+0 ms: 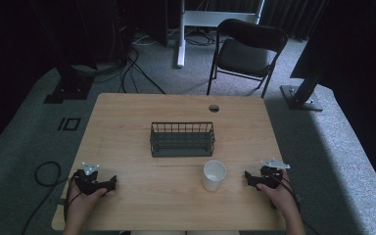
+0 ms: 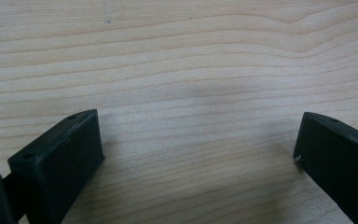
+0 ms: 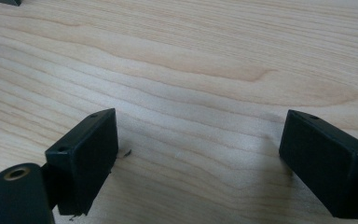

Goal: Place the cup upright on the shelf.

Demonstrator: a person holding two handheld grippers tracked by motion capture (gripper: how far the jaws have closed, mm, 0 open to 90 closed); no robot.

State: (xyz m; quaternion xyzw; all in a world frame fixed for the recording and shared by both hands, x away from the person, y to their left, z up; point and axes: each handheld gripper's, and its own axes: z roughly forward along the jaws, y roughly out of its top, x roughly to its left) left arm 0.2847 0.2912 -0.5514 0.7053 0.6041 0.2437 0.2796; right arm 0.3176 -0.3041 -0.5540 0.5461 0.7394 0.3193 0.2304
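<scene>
Black jaws of the left gripper (image 2: 198, 154) stand wide apart in the left gripper view, with bare wood grain between them and nothing held. Black jaws of the right gripper (image 3: 200, 158) stand likewise spread in the right gripper view, gripping nothing. High view: left gripper (image 1: 111, 184) at lower left, right gripper (image 1: 248, 177) at lower right, each in a hand resting on the wooden table (image 1: 127, 127). White cup (image 1: 214, 175), upright, lower centre, near the right gripper but apart from it. Dark wire basket (image 1: 182, 139), frame centre, just above the cup. Black folding chair (image 1: 245, 51), upper centre, beyond the table.
</scene>
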